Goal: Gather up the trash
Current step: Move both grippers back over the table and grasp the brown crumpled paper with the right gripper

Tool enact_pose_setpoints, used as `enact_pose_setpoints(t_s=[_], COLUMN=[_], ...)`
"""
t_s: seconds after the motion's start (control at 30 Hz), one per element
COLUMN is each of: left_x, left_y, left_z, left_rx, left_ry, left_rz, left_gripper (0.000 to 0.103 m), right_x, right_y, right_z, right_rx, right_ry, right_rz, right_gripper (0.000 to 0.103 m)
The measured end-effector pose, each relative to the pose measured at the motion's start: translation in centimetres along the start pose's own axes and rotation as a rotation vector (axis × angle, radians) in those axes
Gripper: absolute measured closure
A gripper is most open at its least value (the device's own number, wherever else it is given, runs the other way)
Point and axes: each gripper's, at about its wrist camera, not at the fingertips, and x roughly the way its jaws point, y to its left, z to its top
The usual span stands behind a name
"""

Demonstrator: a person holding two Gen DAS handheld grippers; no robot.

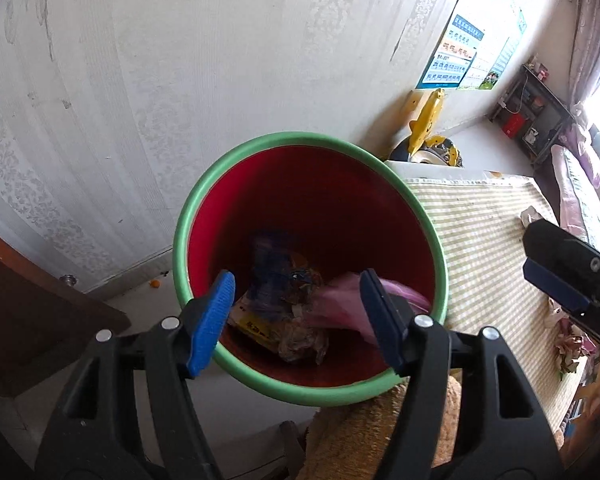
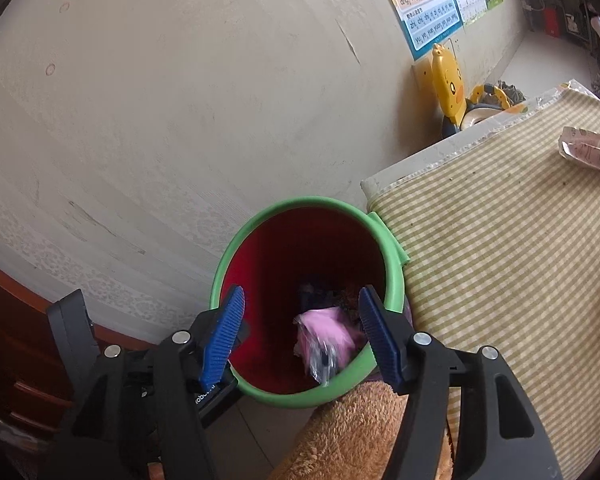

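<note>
A red bin with a green rim (image 1: pixel 260 144) stands on the floor between the wall and a table; it also shows in the right wrist view (image 2: pixel 396 276). Crumpled wrappers (image 1: pixel 284 308) lie inside. A pink wrapper (image 2: pixel 328 340) is blurred in mid-air over the bin's mouth, and shows in the left wrist view (image 1: pixel 340 304). My left gripper (image 1: pixel 300 320) is open and empty above the bin. My right gripper (image 2: pixel 300 336) is open above the bin, the pink wrapper between its fingers but apart from them. A crumpled pink wrapper (image 2: pixel 586 150) lies on the table.
The table has a green-and-white checked cloth (image 2: pixel 500 260), right of the bin. More crumpled trash (image 1: pixel 572 344) lies at its right side. A brown fuzzy seat (image 2: pixel 348 432) is just below the bin. A yellow toy (image 2: pixel 448 84) stands against the wall. Dark wooden furniture (image 1: pixel 28 312) is at left.
</note>
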Motion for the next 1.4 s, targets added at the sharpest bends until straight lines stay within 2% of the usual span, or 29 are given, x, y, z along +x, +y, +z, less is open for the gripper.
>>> enact_pose_setpoints(t_s=[0.1, 0.23, 0.43, 0.5, 0.6, 0.73, 0.97, 1.03, 1.07, 1.13, 1.23, 1.4], left_x=[-0.4, -0.6, -1.1, -1.3, -1.6, -2.0, -2.7, -2.6, -2.5, -2.2, -1.3, 1.1], left_y=[-0.8, -2.6, -6.5, -8.2, -10.4, -13.7, -19.1, -21.2, -22.4, -24.2, -27.7, -33.7], left_z=[0.0, -0.2, -1.0, -1.4, -2.1, -3.2, -4.7, -5.0, -5.3, -5.7, -6.3, -6.6], left_rx=[0.016, 0.048, 0.126, 0.162, 0.211, 0.283, 0.396, 0.436, 0.459, 0.495, 0.551, 0.634], left_ry=[-0.005, -0.001, 0.006, 0.008, 0.015, 0.024, 0.011, 0.005, 0.004, 0.011, 0.035, 0.069], left_rz=[-0.007, -0.03, -0.061, -0.071, -0.091, -0.113, -0.155, -0.179, -0.198, -0.224, -0.274, -0.33], left_gripper=[0.041, 0.041, 0.041, 0.041, 0.041, 0.041, 0.041, 0.041, 0.041, 0.04, 0.038, 0.036], right_x=[-1.8, -4.8, -10.6, -12.9, -15.9, -17.4, -14.2, -13.8, -13.7, -14.3, -15.8, -18.2], right_y=[-1.2, -4.7, -13.5, -17.4, -22.5, -27.0, -28.5, -28.7, -28.7, -28.6, -27.9, -26.2], right_z=[-0.3, -0.9, -3.1, -4.2, -5.7, -6.7, -6.7, -6.9, -7.0, -7.5, -9.0, -11.9], right_rx=[0.005, 0.042, 0.177, 0.257, 0.397, 0.458, 0.384, 0.367, 0.358, 0.36, 0.376, 0.388], right_ry=[-0.018, -0.045, -0.1, -0.13, -0.177, -0.184, -0.102, -0.087, -0.077, -0.084, -0.108, -0.139], right_rz=[-0.028, -0.103, -0.292, -0.384, -0.462, -0.572, -0.595, -0.568, -0.564, -0.528, -0.447, -0.401], right_gripper=[0.043, 0.041, 0.039, 0.039, 0.038, 0.036, 0.036, 0.054, 0.073, 0.08, 0.081, 0.08])
